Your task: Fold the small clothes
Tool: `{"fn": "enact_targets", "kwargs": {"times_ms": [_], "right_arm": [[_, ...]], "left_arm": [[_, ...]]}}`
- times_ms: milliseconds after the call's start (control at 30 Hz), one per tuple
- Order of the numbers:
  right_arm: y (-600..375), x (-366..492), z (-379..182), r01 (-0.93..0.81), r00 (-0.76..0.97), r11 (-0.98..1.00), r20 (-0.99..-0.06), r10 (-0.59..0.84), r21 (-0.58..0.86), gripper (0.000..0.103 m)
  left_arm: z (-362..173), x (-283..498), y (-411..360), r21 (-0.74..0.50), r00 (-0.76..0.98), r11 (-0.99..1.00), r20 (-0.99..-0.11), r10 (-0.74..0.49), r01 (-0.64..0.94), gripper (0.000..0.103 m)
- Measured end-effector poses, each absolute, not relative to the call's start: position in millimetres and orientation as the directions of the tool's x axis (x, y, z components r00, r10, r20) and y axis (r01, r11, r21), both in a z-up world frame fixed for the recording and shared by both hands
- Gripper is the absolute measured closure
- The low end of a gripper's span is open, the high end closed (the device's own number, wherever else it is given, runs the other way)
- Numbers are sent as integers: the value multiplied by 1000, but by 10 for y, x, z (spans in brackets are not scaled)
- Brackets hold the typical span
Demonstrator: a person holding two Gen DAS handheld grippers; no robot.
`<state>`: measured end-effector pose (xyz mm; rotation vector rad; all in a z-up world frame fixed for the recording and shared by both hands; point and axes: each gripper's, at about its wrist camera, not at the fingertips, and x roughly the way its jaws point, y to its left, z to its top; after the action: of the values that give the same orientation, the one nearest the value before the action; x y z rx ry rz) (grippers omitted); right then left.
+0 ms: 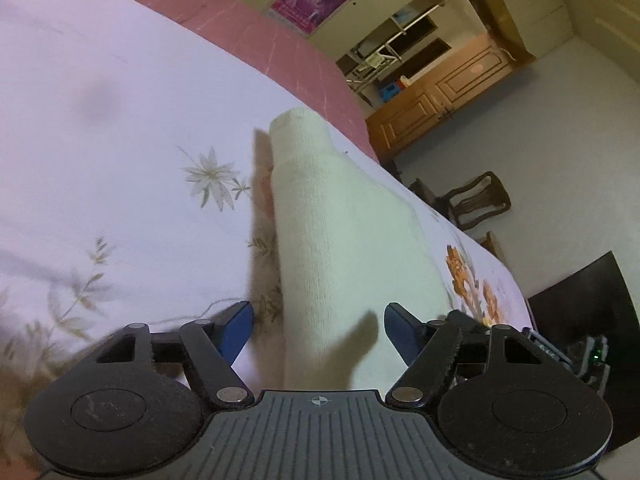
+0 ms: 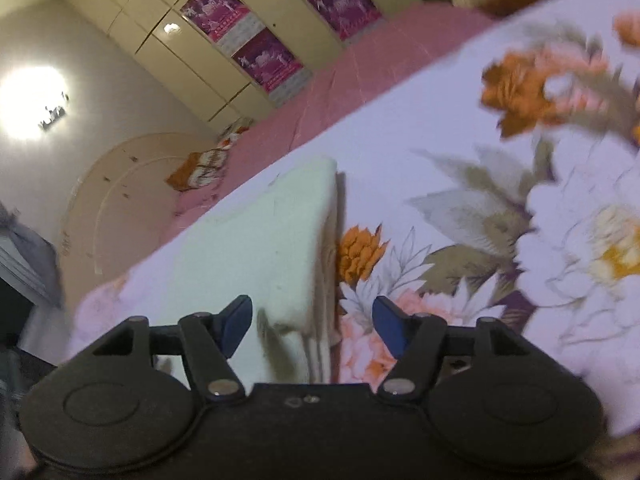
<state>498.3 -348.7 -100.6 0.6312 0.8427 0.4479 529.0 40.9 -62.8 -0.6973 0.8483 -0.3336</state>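
A small cream knitted garment [image 1: 344, 232] lies folded in a long strip on the floral bed sheet [image 1: 120, 140]. My left gripper [image 1: 319, 334] is open, its blue fingertips standing either side of the garment's near end without gripping it. In the right wrist view the same garment [image 2: 260, 240] lies flat with a folded edge on its right side. My right gripper [image 2: 312, 326] is open just above the garment's near corner, holding nothing.
A pink mattress border [image 1: 260, 40] runs along the far side of the sheet. Wooden chairs [image 1: 472, 200] and a wooden cabinet [image 1: 440, 96] stand on the floor beyond the bed. Wardrobe doors with pink posters [image 2: 264, 60] line the wall.
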Motion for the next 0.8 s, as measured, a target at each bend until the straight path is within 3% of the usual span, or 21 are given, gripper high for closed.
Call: {"fn": "enact_targets", "kwargs": {"times_ms": [167,200,233,267,467,567,800], "right_arm": [[-3398,5147,-1053,-163,556,728,-548,625,666,42],[-3346,5171,-1053,-173,549,739,-559,621,651,48],[-3308,5184,-1031,-183,550,751,-567,613,635,51],[-3253,5199,-1014,-192,552,765,-577,602,615,53],[-2888,5055,-827,-254,606,864,-624,493,435,72],[-2734,4946,-718,-281,642,898,-630,437,337,75],[-2690,4668,-439,-307,683,905,-594,425,295,76]], "left_arm": [[-652,5417,297,-664,618,747,-574,-537,32,31],[-640,5446,258,-647,620,761,-583,-525,35,31],[-618,5469,200,-621,621,783,-597,-508,44,38],[-582,5486,153,-587,619,808,-616,-487,51,53],[-357,5503,-144,-403,647,908,-663,-376,114,64],[-239,5460,-219,-359,666,924,-659,-351,132,67],[130,5175,-192,-330,693,928,-630,-352,172,67]]}}
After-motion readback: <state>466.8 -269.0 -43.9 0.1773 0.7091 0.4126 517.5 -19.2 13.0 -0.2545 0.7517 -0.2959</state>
